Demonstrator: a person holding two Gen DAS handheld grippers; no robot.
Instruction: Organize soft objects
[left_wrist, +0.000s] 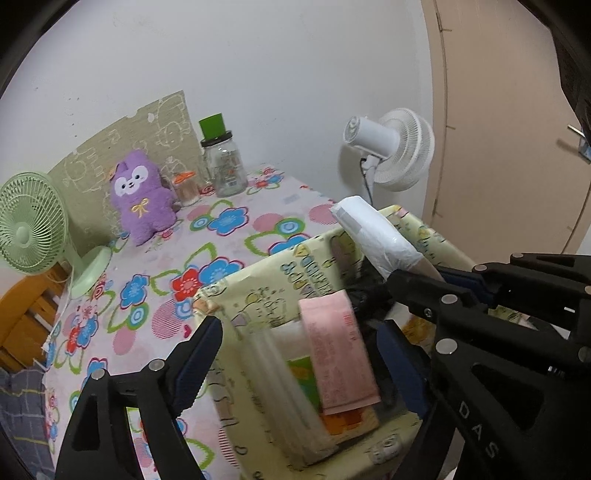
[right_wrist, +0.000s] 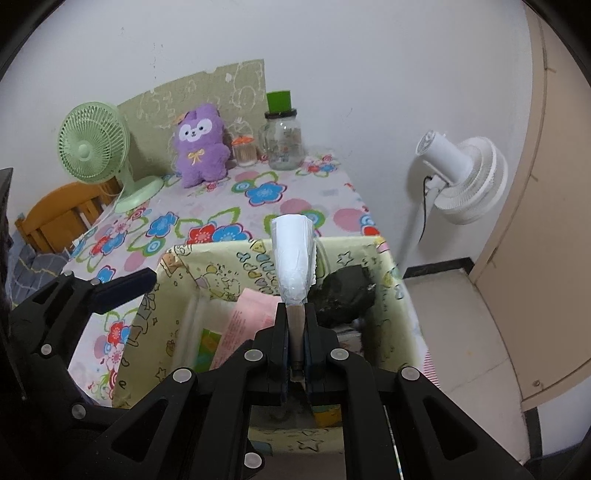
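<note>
While right gripper (right_wrist: 295, 325) clamps white packet (right_wrist: 293, 254), left gripper (left_wrist: 295, 354) gapes.

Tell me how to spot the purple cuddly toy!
Find the table with the flowery cloth and look to its far end, by the white wall. The fluffy purple plush animal sits upright there, between the pale green desk fan and the small orange-lidded jar. Only it is furry, with a white face and yellow bow.

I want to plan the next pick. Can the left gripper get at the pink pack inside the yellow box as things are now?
Probably yes. The left gripper is open, its fingers either side of the pink pack in the open-topped yellow box. The right gripper, holding the white pack above the box, crowds one side.
</note>
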